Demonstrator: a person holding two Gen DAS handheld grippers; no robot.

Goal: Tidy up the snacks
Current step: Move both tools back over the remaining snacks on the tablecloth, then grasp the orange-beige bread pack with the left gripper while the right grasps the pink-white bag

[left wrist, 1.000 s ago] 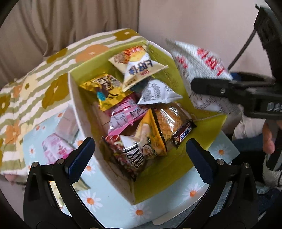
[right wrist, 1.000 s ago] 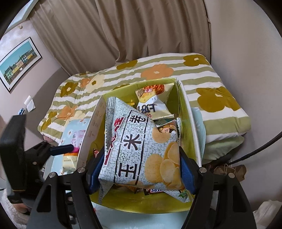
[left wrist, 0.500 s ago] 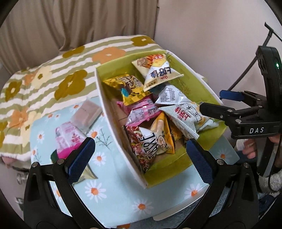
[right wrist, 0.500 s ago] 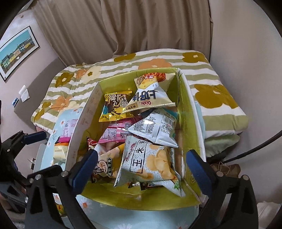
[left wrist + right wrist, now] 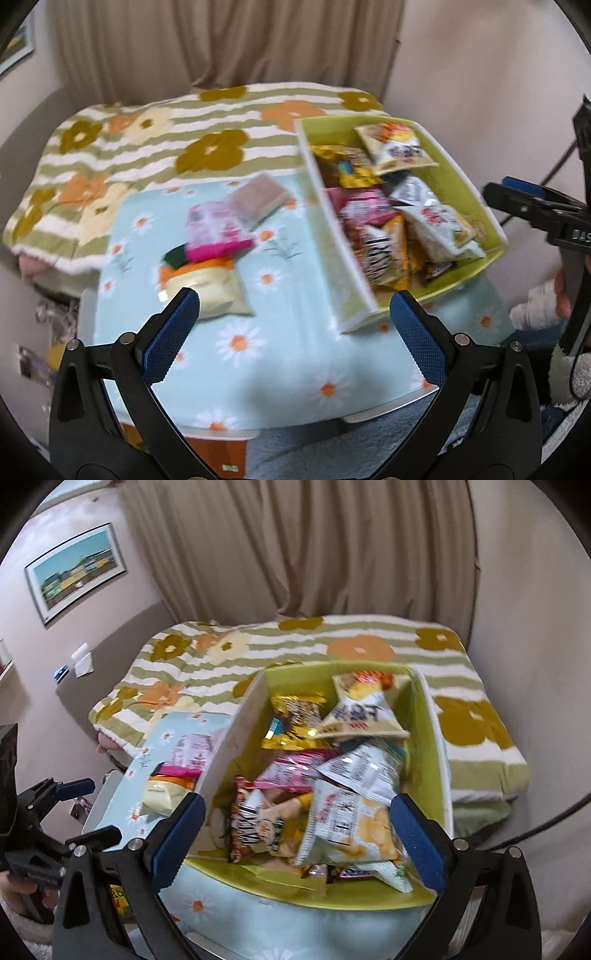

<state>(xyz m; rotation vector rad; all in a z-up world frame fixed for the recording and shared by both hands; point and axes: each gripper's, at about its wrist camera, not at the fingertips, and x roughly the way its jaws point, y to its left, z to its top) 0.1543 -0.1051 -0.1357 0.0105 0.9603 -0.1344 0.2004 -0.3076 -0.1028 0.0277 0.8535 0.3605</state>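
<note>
Right gripper (image 5: 297,834) stands wide, nothing between the blue pads; its jaws have just been opening. The white chip bag (image 5: 349,827) lies loose at the near end of the green box (image 5: 434,746), lower middle of the right wrist view, on top of the other packets. The box is heaped: a yellow-white bag (image 5: 364,710) at the far end, a gold packet (image 5: 295,720) beside it, a pink packet (image 5: 291,771) mid-box, and a dark noodle packet (image 5: 255,827) at the near left.

Left gripper (image 5: 295,332) also stands wide and empty, hanging over the daisy-print mat (image 5: 295,354) at lower centre of the left wrist view. Snacks not yet sorted sit upper left of it: a pink packet on the mat (image 5: 216,230), a brownish pouch (image 5: 260,197) touching it on the far side, a pale yellow bag (image 5: 208,290) nearest the left pad, and something orange and dark green under them, too blurred to tell.

Risks, judged from here:
- The box is piled high, and the chip bag sits on top near the front rim, so another packet dropped in could push it out.
- The loose packets overlap, so closing on one may drag or pinch a neighbour too.
- Puffy bags can pop or slip from a hard squeeze.
- The box's near corner sits close to the mat edge, so a knock from either gripper could shove it off.
- The left view is blurred, so aim could miss.
</note>
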